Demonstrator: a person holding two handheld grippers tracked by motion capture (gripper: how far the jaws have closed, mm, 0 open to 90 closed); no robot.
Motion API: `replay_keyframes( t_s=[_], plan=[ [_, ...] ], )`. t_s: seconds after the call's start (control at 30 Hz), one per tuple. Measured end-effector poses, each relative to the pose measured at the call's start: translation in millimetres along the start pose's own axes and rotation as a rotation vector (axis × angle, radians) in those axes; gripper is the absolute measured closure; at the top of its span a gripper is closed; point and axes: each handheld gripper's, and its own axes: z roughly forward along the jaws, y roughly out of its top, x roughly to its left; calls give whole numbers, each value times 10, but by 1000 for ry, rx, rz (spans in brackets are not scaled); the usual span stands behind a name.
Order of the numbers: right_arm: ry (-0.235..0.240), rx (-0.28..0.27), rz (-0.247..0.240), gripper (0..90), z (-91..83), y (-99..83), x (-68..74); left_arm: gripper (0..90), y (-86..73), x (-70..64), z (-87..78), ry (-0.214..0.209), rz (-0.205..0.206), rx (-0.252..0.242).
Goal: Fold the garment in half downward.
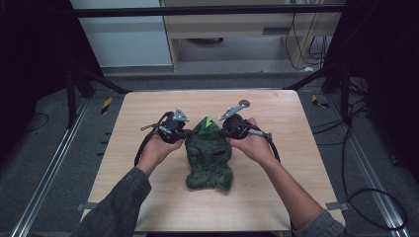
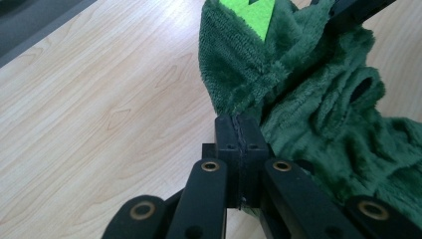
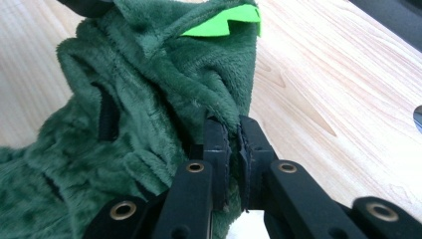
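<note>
Both tongs, left [image 2: 240,130] and right [image 3: 233,133], pinch the green fleece garment [image 1: 210,155].

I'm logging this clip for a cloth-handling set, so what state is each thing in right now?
Green fleece garment: crumpled on the table, far end pinched from both sides, bright green patch on top.
Left gripper: jaws shut on the garment's edge.
Right gripper: jaws shut on a fold of the garment.
Wooden table: bare around the garment.
</note>
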Motion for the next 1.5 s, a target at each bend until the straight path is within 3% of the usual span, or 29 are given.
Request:
replay_keyframes(
  t_s=[0.23, 0.57, 0.7, 1.13, 1.5],
  plan=[
    [12, -41, -24, 843, -114, -93, 133, 900, -95, -117, -123, -17, 13, -20],
    [13, -57, -60, 838, -187, -242, 319, 900, -212, -325, -157, -48, 38, -37],
    [19, -68, -58, 834, -184, -317, 372, 900, -296, -379, -160, -62, 29, -46],
    [38, -62, -54, 825, -159, -525, 485, 900, -441, -485, -153, -87, 25, -46],
    [39, -81, -66, 821, -258, -525, 525, 899, -484, -512, -239, -95, 8, -78]
  ],
)
